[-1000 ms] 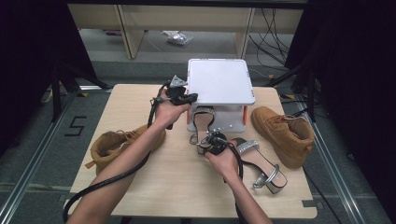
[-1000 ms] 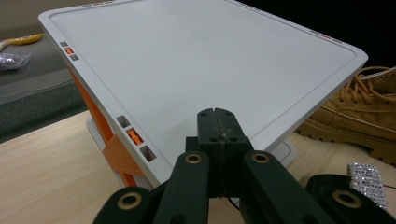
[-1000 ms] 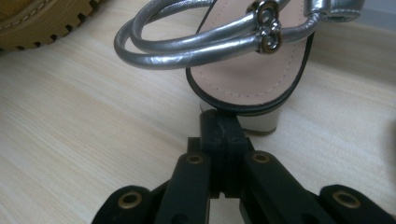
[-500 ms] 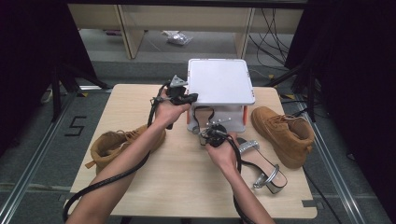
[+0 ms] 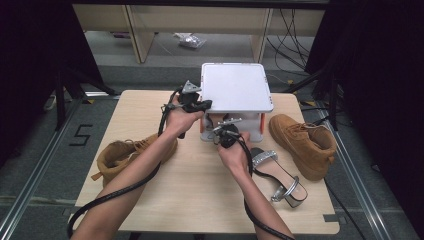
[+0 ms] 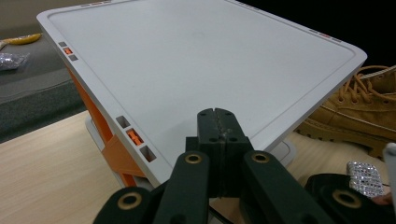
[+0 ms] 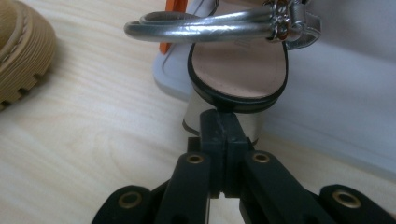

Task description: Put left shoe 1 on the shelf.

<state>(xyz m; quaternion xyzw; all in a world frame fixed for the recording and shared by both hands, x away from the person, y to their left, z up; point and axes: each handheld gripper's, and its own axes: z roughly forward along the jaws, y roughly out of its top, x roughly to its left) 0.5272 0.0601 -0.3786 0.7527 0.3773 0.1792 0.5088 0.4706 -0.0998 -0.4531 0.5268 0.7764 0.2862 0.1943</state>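
Tan boots, silver sandals, a white and orange rack on pale wood

The rack (image 5: 235, 92) has a plain white top with orange sides and small orange marks along its rim. Both boots, one (image 5: 305, 142) and the other (image 5: 127, 152), are tan with matching laces and paler ridged soles. The sandal (image 7: 233, 60) shows a silver strap, beige insole edged in black; the second sandal (image 5: 277, 172) is silver with a sparkling strap. The table (image 5: 190, 200) is light wood-grained. Both grippers, left (image 6: 218, 126) and right (image 7: 218, 128), are black with brass-coloured rivets.
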